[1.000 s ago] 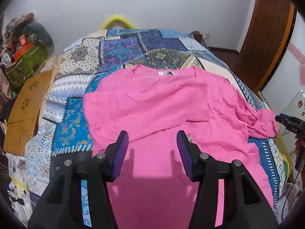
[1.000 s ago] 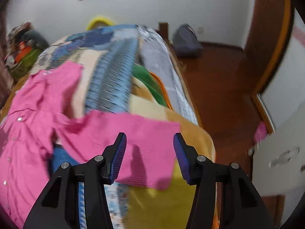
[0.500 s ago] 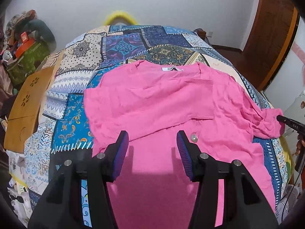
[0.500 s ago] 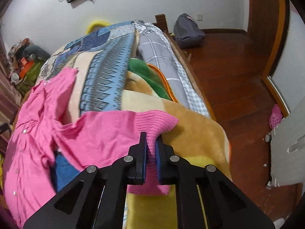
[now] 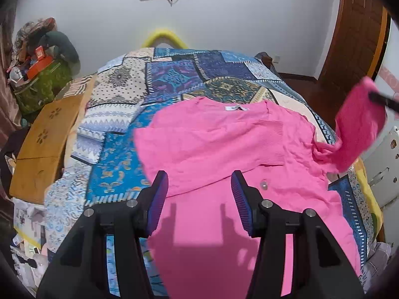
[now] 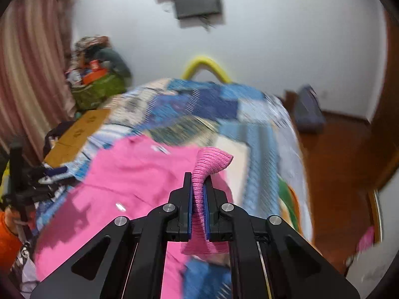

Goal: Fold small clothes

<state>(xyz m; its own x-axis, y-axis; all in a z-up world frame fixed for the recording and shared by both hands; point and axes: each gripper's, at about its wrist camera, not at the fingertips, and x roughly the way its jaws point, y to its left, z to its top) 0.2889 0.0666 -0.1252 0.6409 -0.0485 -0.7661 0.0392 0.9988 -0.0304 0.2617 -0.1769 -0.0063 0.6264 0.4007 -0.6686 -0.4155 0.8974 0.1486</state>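
Observation:
A pink knit cardigan [image 5: 224, 149] lies spread on the patchwork bedspread [image 5: 174, 79], its left sleeve folded across the body. My left gripper [image 5: 198, 191] is open and empty, hovering over the cardigan's lower front. My right gripper [image 6: 198, 186] is shut on the ribbed cuff of the right sleeve [image 6: 209, 162] and holds it lifted above the bed. In the left wrist view that raised sleeve [image 5: 359, 129] hangs at the right edge, pinched by a black finger. The cardigan's body also shows in the right wrist view [image 6: 129, 174].
A wooden folding table [image 5: 42, 144] lies at the bed's left side. A green bag with clutter [image 5: 40, 84] stands by the far left wall. A wooden door [image 5: 354, 37] and bare floor [image 6: 336, 149] are on the right. A grey backpack [image 6: 308, 109] leans by the bed.
My right gripper closed on the sleeve cuff, then lifted it off the bed edge and swung it up and left over the cardigan. My left gripper stayed open, drawing back slightly.

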